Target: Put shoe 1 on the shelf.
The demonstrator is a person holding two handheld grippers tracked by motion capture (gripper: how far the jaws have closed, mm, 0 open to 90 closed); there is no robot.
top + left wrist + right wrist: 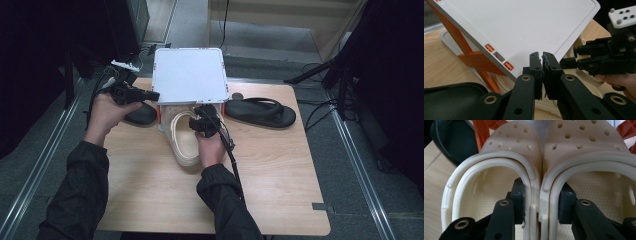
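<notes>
My right gripper [203,121] has its fingers [519,195] clamped on a pair of cream clogs [540,167], one finger inside each shoe, pinching the two inner side walls together where they touch. The clogs lie on the wooden worktop [280,170] with their perforated toes pushed under the white lid [189,75] of an orange-framed box [477,58], their heels toward me. My left gripper [131,93] hovers at the lid's left edge, its fingers [535,70] closed on nothing, just in front of the lid's near corner. One black sandal [139,114] lies beneath that hand, left of the box; the other black sandal [261,111] lies right of the box, apart from the clogs.
</notes>
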